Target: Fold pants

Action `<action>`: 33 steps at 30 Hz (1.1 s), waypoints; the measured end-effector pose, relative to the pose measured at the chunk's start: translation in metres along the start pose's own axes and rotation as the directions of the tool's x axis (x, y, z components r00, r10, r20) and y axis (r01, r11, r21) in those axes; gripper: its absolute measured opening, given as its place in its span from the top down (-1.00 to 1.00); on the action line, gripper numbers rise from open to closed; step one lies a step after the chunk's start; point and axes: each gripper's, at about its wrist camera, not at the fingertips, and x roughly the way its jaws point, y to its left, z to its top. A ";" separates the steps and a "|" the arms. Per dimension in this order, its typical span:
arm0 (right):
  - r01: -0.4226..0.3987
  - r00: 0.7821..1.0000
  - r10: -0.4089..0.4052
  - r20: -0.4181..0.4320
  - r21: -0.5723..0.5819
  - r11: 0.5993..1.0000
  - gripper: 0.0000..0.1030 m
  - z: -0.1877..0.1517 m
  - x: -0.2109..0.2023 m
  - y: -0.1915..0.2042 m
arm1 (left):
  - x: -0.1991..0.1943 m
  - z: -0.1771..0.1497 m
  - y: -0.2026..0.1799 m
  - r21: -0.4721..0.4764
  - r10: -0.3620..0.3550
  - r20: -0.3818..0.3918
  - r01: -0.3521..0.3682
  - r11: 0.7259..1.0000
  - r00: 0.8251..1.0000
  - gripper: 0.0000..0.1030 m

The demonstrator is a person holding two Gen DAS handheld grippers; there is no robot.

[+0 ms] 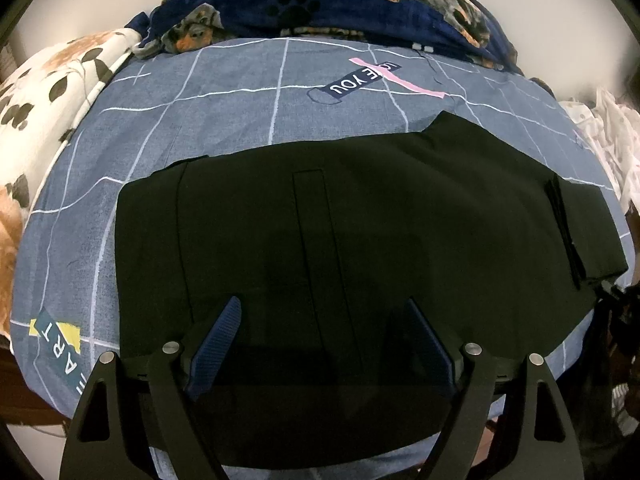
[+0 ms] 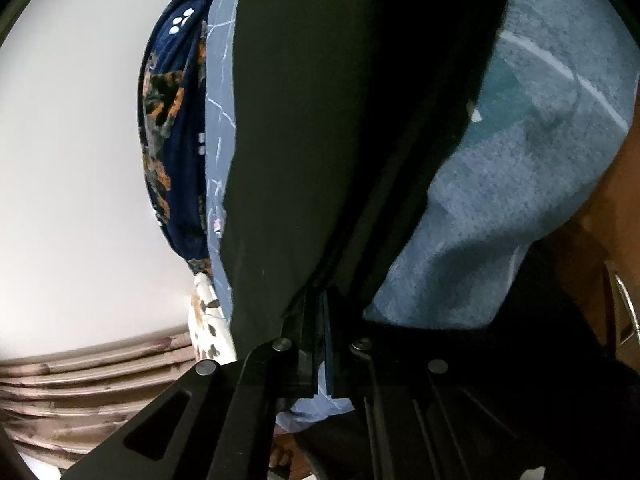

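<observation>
Gripping: right gripper (image 2: 322, 312), jaws closed on the near edge of the pants (image 2: 320, 120); the pinched cloth runs away from them as a dark, folded ridge.
Hidden: fingertips of the right gripper, buried in black fabric; which part of the garment they hold cannot be told.
Right pose: rolled hard on its side, so the bed (image 2: 520, 208) stands on edge in its view and the wall fills the left.
Left gripper (image 1: 320, 320): jaws spread wide, holding nothing, blue pads (image 1: 218, 344) just above the near part of the pants (image 1: 340, 220); level, pointing across the bed.
Pants: black, lying flat in a folded block on the blue grid sheet (image 1: 200, 120); near hem cut off behind the gripper body; seams barely readable in the dark cloth.
Far: navy dog-print blanket (image 1: 340, 8) at the head; white floral quilt (image 1: 48, 100) far left.
</observation>
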 end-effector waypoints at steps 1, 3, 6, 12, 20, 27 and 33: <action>-0.035 0.999 0.036 -0.021 0.010 0.999 0.89 0.001 0.003 0.000 | 0.000 0.000 0.000 0.002 0.001 -0.001 -0.001 1.000 1.000 -0.63; -0.069 0.997 0.070 -0.016 0.051 0.996 0.86 0.001 0.004 -0.002 | 0.000 0.000 0.000 0.003 0.002 -0.002 -0.002 1.000 1.000 -0.63; -0.050 0.999 0.050 -0.001 0.053 0.997 0.78 0.005 0.006 0.000 | 0.000 0.000 0.001 0.001 -0.003 -0.003 0.003 1.000 1.000 -0.68; -0.034 0.998 0.030 0.049 0.085 0.996 0.43 0.007 0.009 0.003 | 0.002 0.000 -0.001 0.010 0.000 -0.005 0.000 1.000 1.000 -0.74; -0.071 0.992 0.061 0.110 0.084 0.994 0.32 0.005 0.005 0.002 | 0.002 -0.001 -0.001 0.007 -0.013 -0.004 0.013 1.000 1.000 -0.75; -0.098 0.994 0.097 0.045 0.016 0.995 0.07 0.005 0.016 0.012 | 0.003 -0.001 -0.003 0.017 -0.009 -0.005 0.009 1.000 1.000 -0.79; -0.156 0.987 0.153 0.050 0.070 0.985 -0.03 0.007 0.018 0.004 | 0.004 -0.002 -0.003 0.022 -0.005 -0.003 0.005 1.000 1.000 -0.80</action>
